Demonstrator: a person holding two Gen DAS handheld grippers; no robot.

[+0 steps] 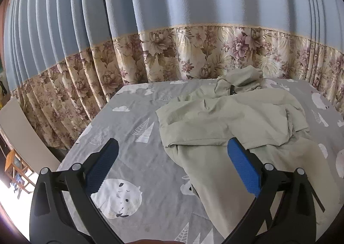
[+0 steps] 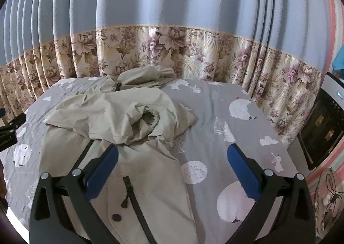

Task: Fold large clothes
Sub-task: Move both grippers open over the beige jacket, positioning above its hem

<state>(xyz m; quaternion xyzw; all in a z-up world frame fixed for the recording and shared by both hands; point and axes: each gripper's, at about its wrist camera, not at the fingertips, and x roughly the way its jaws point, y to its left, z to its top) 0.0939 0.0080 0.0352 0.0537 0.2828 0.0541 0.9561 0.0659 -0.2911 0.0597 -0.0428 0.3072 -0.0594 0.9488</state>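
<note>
A pale beige jacket (image 1: 225, 119) lies on a grey bed with its sleeves folded across the body and its hood bunched at the far end. In the right wrist view the jacket (image 2: 120, 115) shows a black front zipper, a snap and an elastic cuff. My left gripper (image 1: 172, 158) is open and empty, held above the jacket's left edge. My right gripper (image 2: 172, 158) is open and empty, held above the jacket's right hem. The left gripper's black body (image 2: 8, 130) shows at the left edge of the right wrist view.
The bed sheet (image 1: 133, 119) is grey with white animals and trees. A blue curtain with a floral border (image 1: 193, 50) hangs right behind the bed. A white board (image 1: 23, 132) leans at the left. A dark appliance (image 2: 322, 128) and a fan (image 2: 326, 196) stand at the right.
</note>
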